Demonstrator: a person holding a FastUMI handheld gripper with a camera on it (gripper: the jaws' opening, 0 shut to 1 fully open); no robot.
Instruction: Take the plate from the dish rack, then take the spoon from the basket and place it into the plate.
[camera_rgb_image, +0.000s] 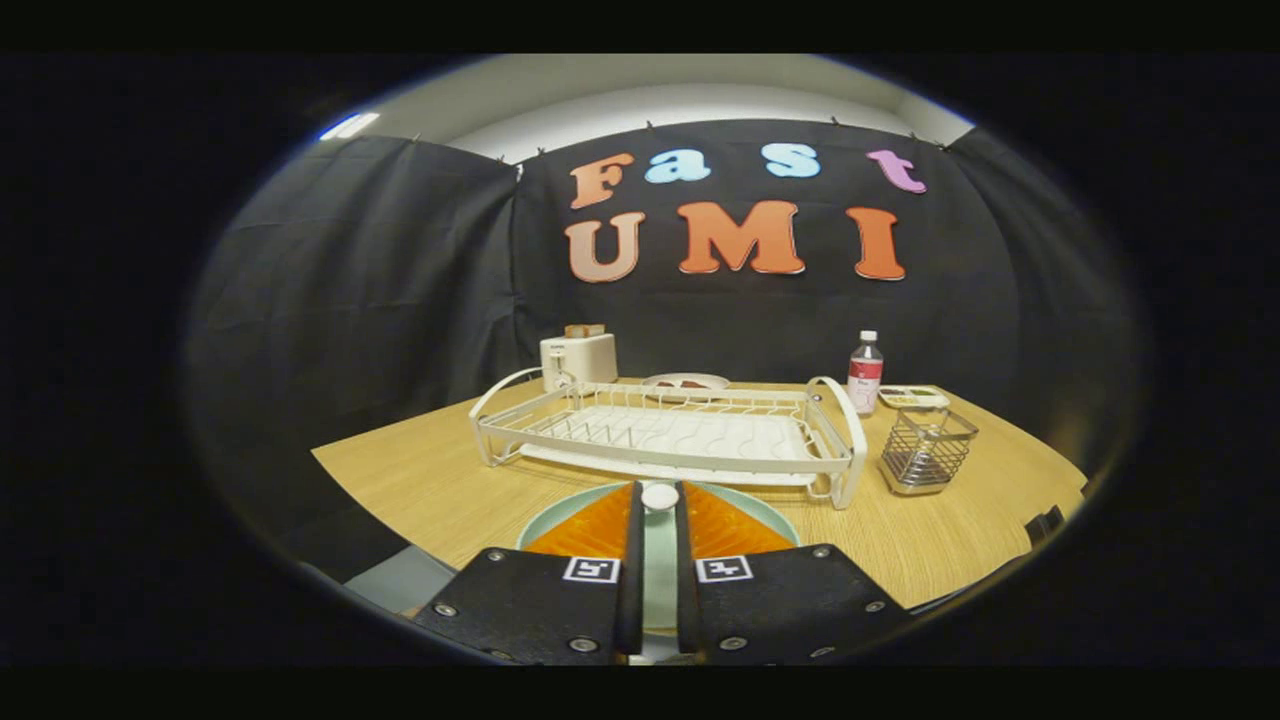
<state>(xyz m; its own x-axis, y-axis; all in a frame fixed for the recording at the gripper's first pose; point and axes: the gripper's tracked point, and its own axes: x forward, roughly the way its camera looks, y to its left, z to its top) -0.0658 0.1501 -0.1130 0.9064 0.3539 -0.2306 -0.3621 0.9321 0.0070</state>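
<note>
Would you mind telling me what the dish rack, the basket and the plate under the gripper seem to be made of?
Dish rack: white coated wire by its look, thin rods, smooth finish.
Basket: bare metal wire, a shiny silver grid.
Plate: pale green, smooth; ceramic or plastic, unclear.
Gripper: its fingers are nearly shut on a white spoon above the plate.

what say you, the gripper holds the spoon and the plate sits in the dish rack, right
No: the gripper holds the spoon, but the plate lies on the table under the fingers, before the dish rack, not in it, as the gripper view shows.
</note>
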